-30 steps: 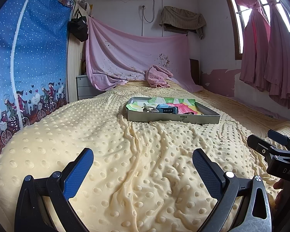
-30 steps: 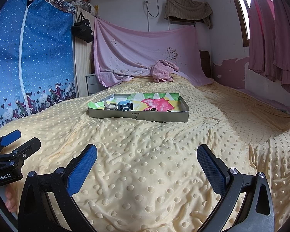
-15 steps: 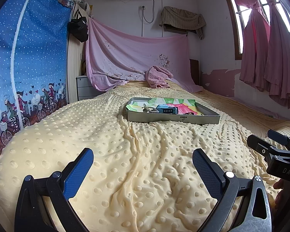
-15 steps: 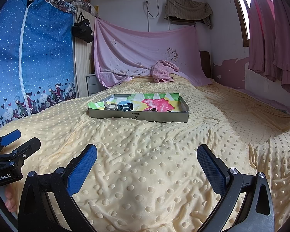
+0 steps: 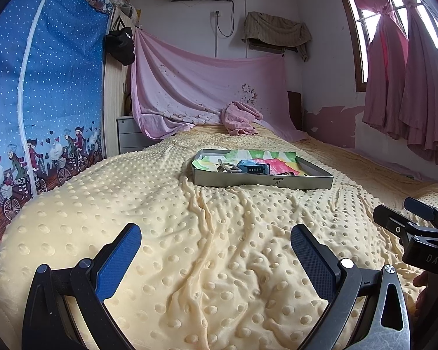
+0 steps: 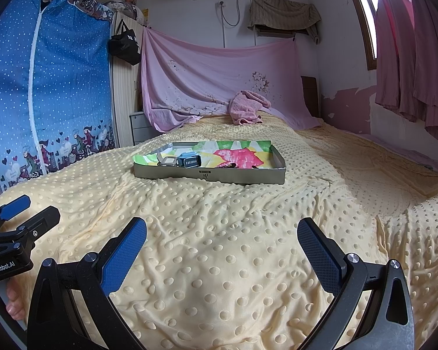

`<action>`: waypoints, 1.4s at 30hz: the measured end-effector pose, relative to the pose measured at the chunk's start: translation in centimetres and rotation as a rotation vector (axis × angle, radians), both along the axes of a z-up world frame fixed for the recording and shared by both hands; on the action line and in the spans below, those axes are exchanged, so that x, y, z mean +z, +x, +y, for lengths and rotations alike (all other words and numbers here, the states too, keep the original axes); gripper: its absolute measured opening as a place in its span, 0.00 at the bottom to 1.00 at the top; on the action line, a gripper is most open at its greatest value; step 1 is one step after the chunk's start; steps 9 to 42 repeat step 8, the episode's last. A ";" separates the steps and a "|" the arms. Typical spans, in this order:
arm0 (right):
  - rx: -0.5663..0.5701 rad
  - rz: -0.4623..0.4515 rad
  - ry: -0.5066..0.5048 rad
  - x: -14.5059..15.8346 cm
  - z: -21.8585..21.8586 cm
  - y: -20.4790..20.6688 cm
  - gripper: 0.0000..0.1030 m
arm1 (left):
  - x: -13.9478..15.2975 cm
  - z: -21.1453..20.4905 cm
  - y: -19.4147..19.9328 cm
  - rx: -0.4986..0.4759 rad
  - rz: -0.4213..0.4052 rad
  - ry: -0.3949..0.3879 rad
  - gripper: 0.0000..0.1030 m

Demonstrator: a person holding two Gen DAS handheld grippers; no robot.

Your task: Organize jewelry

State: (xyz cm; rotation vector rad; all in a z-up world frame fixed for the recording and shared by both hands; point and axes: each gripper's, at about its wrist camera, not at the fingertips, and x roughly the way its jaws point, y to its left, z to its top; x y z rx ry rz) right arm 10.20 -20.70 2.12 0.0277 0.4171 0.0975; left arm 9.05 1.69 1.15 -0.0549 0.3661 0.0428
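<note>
A shallow grey tray (image 5: 262,181) (image 6: 207,175) lined with colourful paper sits on the yellow dotted blanket, well ahead of both grippers. In it lie a blue-grey watch (image 5: 253,169) (image 6: 189,160), a pale buckle-like piece (image 5: 227,169) (image 6: 168,161) and a small dark item (image 6: 229,165). My left gripper (image 5: 216,243) is open and empty, low over the blanket near the bed's front. My right gripper (image 6: 222,240) is open and empty beside it. Each shows at the edge of the other's view: the right one (image 5: 414,224), the left one (image 6: 23,215).
The yellow blanket (image 5: 160,204) covers the whole bed. A pink towel (image 5: 239,118) lies at the headboard under a hung pink sheet. A blue fabric wardrobe (image 5: 43,102) stands left, a small drawer unit (image 5: 130,134) beside it. Pink curtains (image 5: 408,87) hang right.
</note>
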 end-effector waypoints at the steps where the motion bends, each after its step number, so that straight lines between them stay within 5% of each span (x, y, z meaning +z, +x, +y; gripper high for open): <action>1: 0.000 0.000 0.000 0.0 0.0 0.0 0.99 | 0.0 0.0 0.0 0.000 0.000 0.000 1.00; 42: 0.001 -0.002 -0.001 0.1 0.0 0.0 0.99 | -0.2 -0.4 -0.5 0.001 -0.002 0.002 1.00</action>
